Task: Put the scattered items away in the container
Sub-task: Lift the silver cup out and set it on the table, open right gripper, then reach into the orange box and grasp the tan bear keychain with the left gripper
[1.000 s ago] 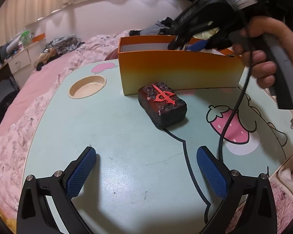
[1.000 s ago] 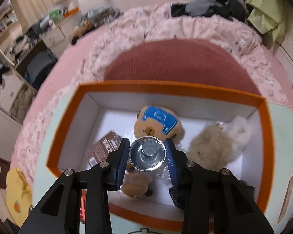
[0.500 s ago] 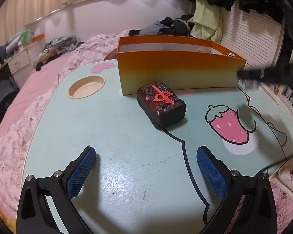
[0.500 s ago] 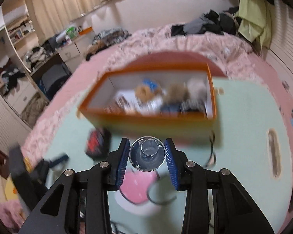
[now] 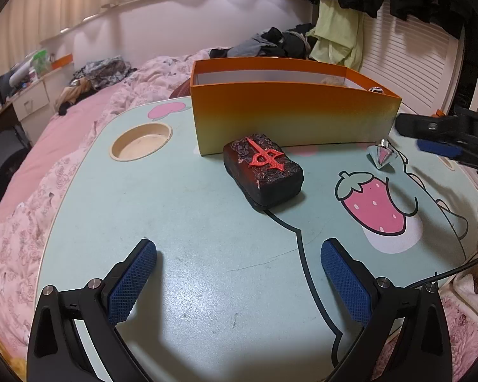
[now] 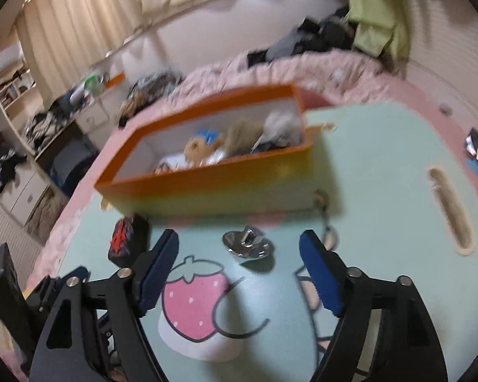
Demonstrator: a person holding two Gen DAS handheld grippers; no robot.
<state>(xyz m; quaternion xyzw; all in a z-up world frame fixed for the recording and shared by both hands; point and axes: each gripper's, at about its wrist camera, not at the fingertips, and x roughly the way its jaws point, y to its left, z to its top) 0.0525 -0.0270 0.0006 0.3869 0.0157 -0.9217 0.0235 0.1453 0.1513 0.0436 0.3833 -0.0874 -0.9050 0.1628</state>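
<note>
A silvery faceted gem (image 6: 247, 243) lies on the pale green table (image 6: 382, 165), just in front of the orange box (image 6: 207, 187). My right gripper (image 6: 238, 238) hovers over it with its jaws opening, and neither pad touches the gem. The left wrist view shows the same gem (image 5: 382, 156) near the box's (image 5: 290, 117) right corner, with the right gripper (image 5: 423, 137) beside it. A black block with a red character (image 5: 264, 168) sits before the box. My left gripper (image 5: 239, 273) stands open and empty, short of the block. Plush toys (image 6: 239, 133) lie inside the box.
A round cup recess (image 5: 140, 141) is sunk into the table at the left and a long slot (image 6: 449, 210) at the right. A black cable (image 5: 446, 273) trails off the table's right edge. Pink bedding (image 5: 32, 191) surrounds the table.
My right gripper drew back from above the box to over the table, opened, and let go of the gem, which now rests on the table. The left gripper stayed put.
</note>
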